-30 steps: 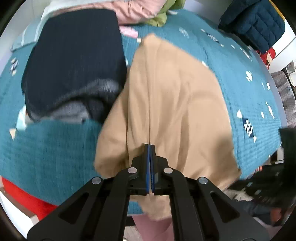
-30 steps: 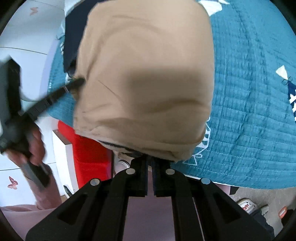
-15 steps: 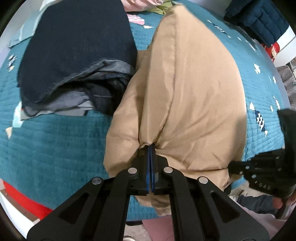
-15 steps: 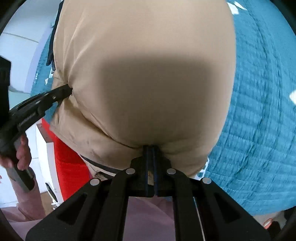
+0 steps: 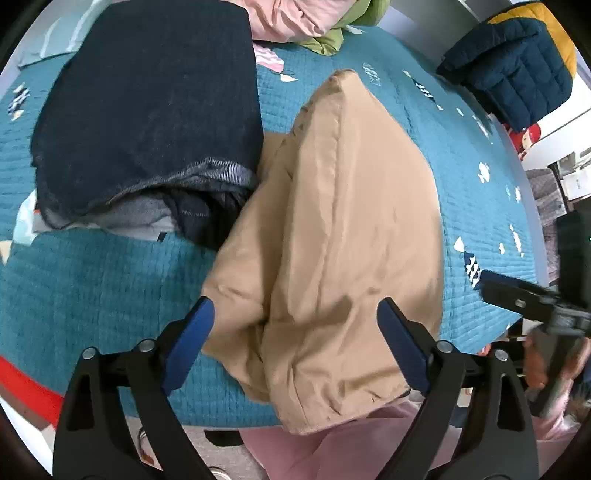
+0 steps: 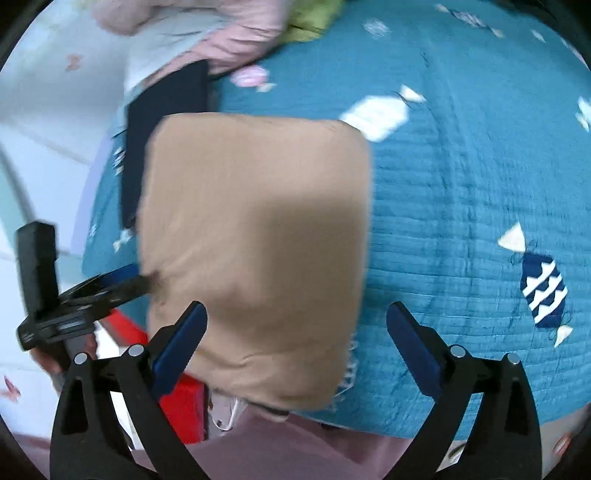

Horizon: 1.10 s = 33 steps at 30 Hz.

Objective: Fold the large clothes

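Observation:
A tan garment [image 5: 343, 236] lies folded on the teal quilted bedspread [image 5: 92, 295], its near end hanging over the bed's edge. My left gripper [image 5: 297, 330] hovers over that near end, jaws opening wide, and its blue pads [image 5: 197, 326] are clear of the cloth. In the right wrist view the same tan garment [image 6: 255, 240] is a blurred rectangle. My right gripper [image 6: 295, 332] is also opening, with the garment's near right corner below the gap and nothing pressed. The left gripper [image 6: 142, 280] shows at the garment's left edge.
A pile of folded dark navy clothes [image 5: 147, 110] sits touching the garment's left side. A navy quilted jacket [image 5: 517, 62] lies at the far right, pink cloth [image 5: 291, 14] and green cloth [image 5: 332, 40] at the back. A red thing [image 6: 184, 398] stands below the bed edge.
Both grippers were shut on the tan garment's near edge and now stand wide apart, off the cloth. The garment has dropped flat onto the bedspread.

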Motion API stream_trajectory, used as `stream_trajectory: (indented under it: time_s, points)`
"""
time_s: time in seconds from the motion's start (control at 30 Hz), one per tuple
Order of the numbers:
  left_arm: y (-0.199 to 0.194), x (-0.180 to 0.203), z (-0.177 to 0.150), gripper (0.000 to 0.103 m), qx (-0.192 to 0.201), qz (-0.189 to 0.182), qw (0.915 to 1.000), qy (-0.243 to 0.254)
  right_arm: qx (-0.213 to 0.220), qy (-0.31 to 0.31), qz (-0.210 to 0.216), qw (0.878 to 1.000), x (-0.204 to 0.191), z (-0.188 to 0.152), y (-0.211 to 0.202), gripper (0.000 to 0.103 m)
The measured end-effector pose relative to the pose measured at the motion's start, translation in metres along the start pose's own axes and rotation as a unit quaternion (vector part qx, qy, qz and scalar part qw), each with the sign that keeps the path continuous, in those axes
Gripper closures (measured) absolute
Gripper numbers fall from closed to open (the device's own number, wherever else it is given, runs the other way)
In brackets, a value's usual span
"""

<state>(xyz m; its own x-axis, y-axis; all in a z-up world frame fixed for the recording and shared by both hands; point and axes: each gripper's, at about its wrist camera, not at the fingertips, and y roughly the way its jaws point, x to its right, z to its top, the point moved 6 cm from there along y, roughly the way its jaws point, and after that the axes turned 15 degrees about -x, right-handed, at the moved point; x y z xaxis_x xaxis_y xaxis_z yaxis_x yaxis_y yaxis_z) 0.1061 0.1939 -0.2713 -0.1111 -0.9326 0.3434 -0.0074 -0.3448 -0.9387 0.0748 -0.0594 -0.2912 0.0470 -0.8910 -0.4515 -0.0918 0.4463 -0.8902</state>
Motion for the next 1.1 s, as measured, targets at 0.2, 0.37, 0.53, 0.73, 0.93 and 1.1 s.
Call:
stream_trajectory:
  time_s: [0.2,0.37,0.53,0.73,0.93,1.1]
  points:
    - [0.055,-0.027,0.024,0.007,-0.048,-0.062,0.9966,-0.025,-0.033,0.047,0.058,0.997,0.04,0.031,0.045,0.009]
    - [0.081,-0.044,0.026,0.005,-0.079,-0.173,0.9808,-0.044,-0.034,0.046,0.148,0.987,0.042,0.04,0.057,0.009]
    - [0.082,-0.043,0.028,0.005,-0.079,-0.203,0.9756,-0.027,-0.027,0.058,0.239,0.969,0.039,0.039,0.057,0.007]
    - [0.082,-0.025,0.024,0.01,-0.069,-0.166,0.9838,0.002,-0.014,0.031,0.211,0.977,0.01,0.044,0.058,0.009]
    - [0.062,-0.012,0.013,0.052,-0.034,-0.179,0.9833,0.007,0.014,0.021,0.222,0.975,0.009,0.037,0.03,0.049]
    - [0.048,0.005,0.012,0.055,-0.012,-0.157,0.9874,0.012,0.024,-0.019,0.223,0.974,-0.014,0.043,0.013,0.052]
